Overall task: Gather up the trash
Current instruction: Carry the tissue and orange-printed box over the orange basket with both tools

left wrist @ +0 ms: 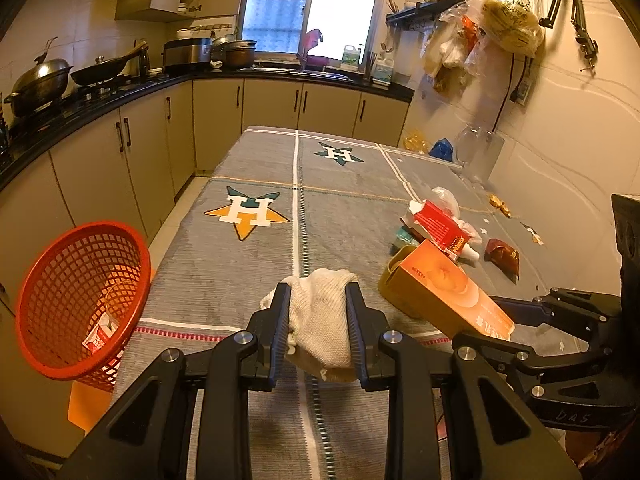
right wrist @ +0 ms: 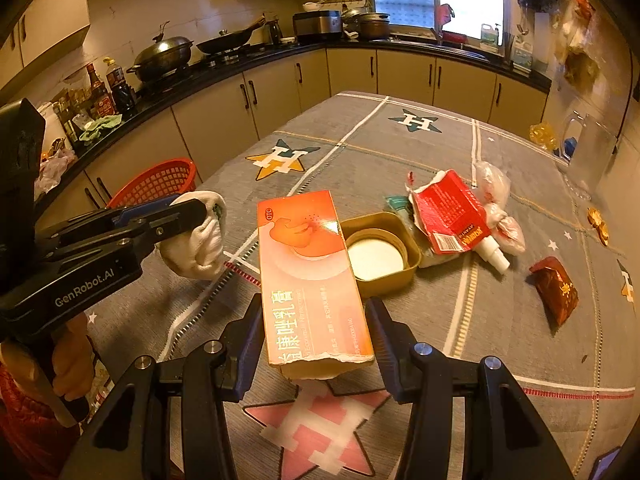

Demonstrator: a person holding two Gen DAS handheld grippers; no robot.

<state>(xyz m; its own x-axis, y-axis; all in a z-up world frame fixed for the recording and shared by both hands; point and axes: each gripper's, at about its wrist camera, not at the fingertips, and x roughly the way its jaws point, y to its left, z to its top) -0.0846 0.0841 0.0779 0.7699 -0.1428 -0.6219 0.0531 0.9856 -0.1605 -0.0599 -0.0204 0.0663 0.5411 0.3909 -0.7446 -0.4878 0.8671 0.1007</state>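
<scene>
My left gripper [left wrist: 318,312] is shut on a crumpled white cloth [left wrist: 320,320] and holds it above the table's near edge; it also shows in the right wrist view [right wrist: 200,236]. My right gripper [right wrist: 314,320] is shut on a long orange box [right wrist: 312,276], also seen in the left wrist view [left wrist: 448,292]. A red mesh basket [left wrist: 80,300] sits at the table's left edge with a small carton inside. More trash lies on the table: a gold tin [right wrist: 384,256], a torn red carton [right wrist: 448,212], a white tube [right wrist: 496,256], a dark red wrapper [right wrist: 556,288].
The table has a grey cloth with star prints [left wrist: 248,216]. A clear jug [right wrist: 588,152] and bags stand at the far right against the wall. Kitchen cabinets [left wrist: 120,152] run along the left and back. Gold wrappers [right wrist: 598,226] lie near the right edge.
</scene>
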